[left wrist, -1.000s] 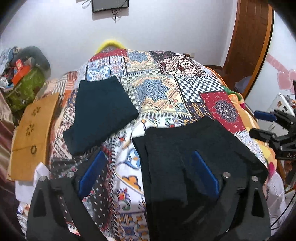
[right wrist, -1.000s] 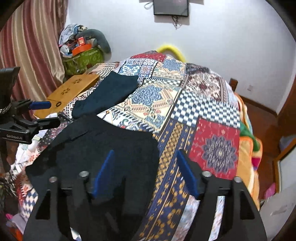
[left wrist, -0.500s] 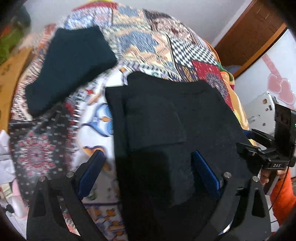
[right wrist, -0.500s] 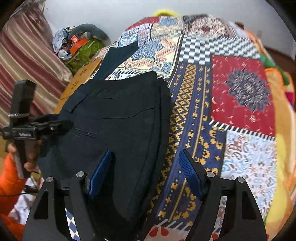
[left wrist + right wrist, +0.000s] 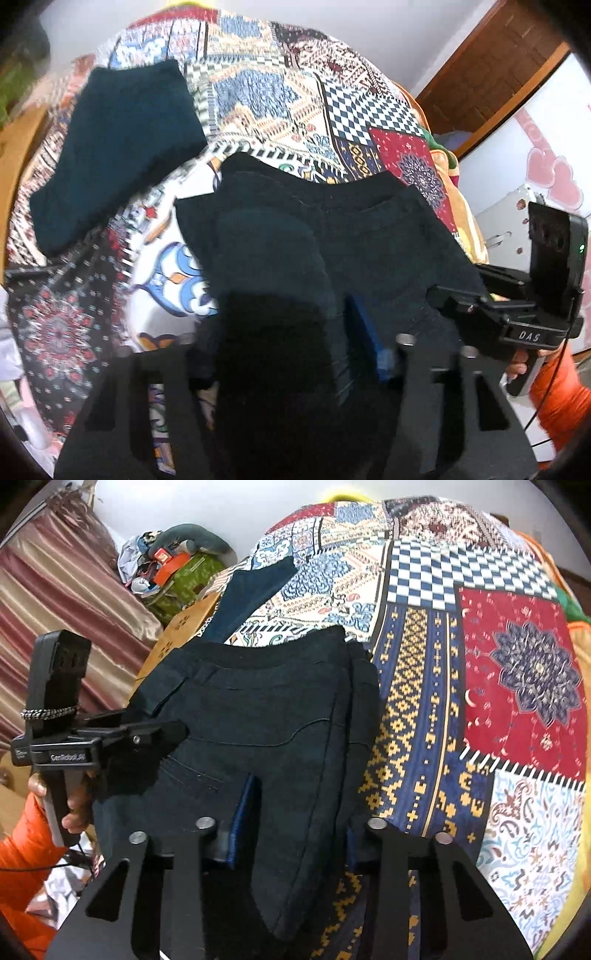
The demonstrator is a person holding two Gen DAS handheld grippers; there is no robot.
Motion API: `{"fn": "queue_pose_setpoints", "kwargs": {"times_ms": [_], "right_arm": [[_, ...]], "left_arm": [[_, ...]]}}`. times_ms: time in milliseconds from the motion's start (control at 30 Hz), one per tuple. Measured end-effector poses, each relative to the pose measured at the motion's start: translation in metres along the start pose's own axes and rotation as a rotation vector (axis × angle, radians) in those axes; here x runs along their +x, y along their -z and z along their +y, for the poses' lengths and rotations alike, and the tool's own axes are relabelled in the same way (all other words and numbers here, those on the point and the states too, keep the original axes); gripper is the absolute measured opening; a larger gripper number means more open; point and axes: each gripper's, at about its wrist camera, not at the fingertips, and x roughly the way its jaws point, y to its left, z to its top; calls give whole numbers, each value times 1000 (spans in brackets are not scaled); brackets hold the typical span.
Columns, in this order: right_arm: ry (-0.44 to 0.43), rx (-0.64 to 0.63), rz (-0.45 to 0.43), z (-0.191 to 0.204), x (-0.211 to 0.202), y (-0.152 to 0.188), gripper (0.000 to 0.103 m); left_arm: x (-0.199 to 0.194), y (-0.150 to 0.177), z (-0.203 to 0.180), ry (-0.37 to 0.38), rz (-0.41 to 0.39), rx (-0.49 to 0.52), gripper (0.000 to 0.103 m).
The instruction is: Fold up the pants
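Observation:
Black pants lie folded on the patchwork bedspread. My left gripper is at their near left edge, its jaws closing. Dark cloth bunches up between the fingers and hides the left pad. In the right wrist view the pants fill the middle. My right gripper is at their near right edge, its jaws also closing, with a fold of cloth pinched between the blue pads. Each view also shows the other gripper from the side, the right gripper and the left gripper.
A folded dark teal garment lies further back on the left of the bed. A wooden board, a heap of bags and a curtain stand beyond the left edge. A brown door is at the right. Orange sleeves hold the handles.
Both grippers have tipped downward and come down onto the near edge of the black pants. Their jaws have narrowed from wide open onto the cloth, which now bunches between them.

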Motion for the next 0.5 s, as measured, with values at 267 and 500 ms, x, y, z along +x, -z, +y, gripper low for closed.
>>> {"fn": "queue_pose_setpoints", "kwargs": {"times_ms": [267, 500], "right_arm": [[115, -167, -52, 33, -19, -7, 20], [117, -207, -161, 59, -51, -22, 18]], "left_arm": [[-33, 7, -20, -43, -90, 78, 31], [-91, 7, -28, -63, -236, 116, 30]]}}
